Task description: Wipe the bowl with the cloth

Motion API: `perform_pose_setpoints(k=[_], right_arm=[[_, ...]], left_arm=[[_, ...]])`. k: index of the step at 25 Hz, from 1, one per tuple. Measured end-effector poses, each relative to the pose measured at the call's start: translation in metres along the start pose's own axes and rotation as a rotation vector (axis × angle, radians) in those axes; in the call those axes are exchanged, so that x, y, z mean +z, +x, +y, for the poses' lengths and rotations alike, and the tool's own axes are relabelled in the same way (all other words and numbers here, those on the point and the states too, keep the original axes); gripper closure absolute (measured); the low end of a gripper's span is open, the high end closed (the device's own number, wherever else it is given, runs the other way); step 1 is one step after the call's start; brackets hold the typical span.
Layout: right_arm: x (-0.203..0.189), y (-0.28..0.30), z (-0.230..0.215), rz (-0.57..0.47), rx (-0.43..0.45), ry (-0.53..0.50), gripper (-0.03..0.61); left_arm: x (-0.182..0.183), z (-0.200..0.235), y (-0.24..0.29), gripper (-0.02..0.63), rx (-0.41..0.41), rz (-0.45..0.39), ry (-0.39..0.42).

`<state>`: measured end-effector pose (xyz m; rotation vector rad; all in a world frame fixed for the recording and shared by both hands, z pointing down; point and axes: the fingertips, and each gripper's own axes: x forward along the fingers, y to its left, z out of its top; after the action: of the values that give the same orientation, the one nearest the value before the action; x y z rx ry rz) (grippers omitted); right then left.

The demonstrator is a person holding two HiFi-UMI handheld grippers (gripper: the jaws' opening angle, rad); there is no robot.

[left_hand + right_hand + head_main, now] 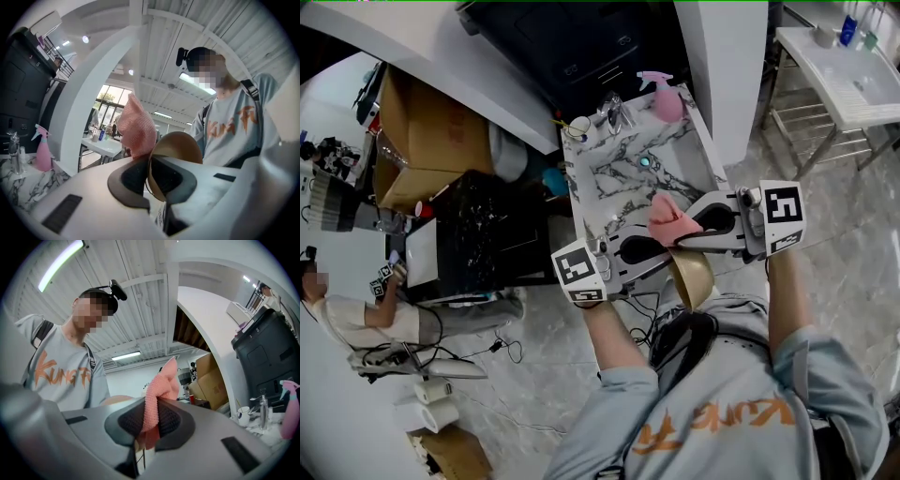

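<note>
The left tool (147, 177) pinches the rim of the tan bowl (180, 145), jaws almost together, holding it on edge before the person's chest, off the marble bench (619, 178). The right tool (151, 420) is clamped tight on the pink cloth (161, 380), just beside the bowl. Best to steady the rim, press the cloth's free end into the hollow and sweep round. The orange print on the shirt (61, 373) reads "KUNG F", the rest cut off

- The bowl (694, 278) is hanging on edge in the left gripper (656, 251), just before the person's chest
- The cloth (667, 217) is sitting in the right gripper (682, 232), just above the bowl's rim
- The counter (609, 178) is lying beyond both, the spray bottle (661, 97) standing at its far end
</note>
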<state>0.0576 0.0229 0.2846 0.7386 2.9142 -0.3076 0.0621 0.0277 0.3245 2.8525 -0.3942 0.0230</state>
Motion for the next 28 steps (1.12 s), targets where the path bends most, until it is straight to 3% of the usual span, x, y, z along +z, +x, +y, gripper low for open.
perform_pose_setpoints(k=[5, 9, 16, 28], right_arm=[[0.005, -0.006, -0.006, -0.059, -0.003, 0.016, 0.529], [0.006, -0.007, -0.010, -0.095, -0.008, 0.035, 0.529], [-0.028, 0.009, -0.010, 0.080, -0.008, 0.025, 0.529], [-0.025, 0.015, 0.006, 0.048, 0.105, 0.056, 0.529]], left_arm=[[0.027, -0.009, -0.006, 0.581, -0.059, -0.170, 0.022], [0.040, -0.009, -0.008, 0.581, -0.068, -0.251, 0.042], [0.075, 0.013, -0.036, 0.583, 0.025, -0.529, 0.028], [0.072, 0.053, -0.073, 0.581, 0.267, -0.635, -0.060]])
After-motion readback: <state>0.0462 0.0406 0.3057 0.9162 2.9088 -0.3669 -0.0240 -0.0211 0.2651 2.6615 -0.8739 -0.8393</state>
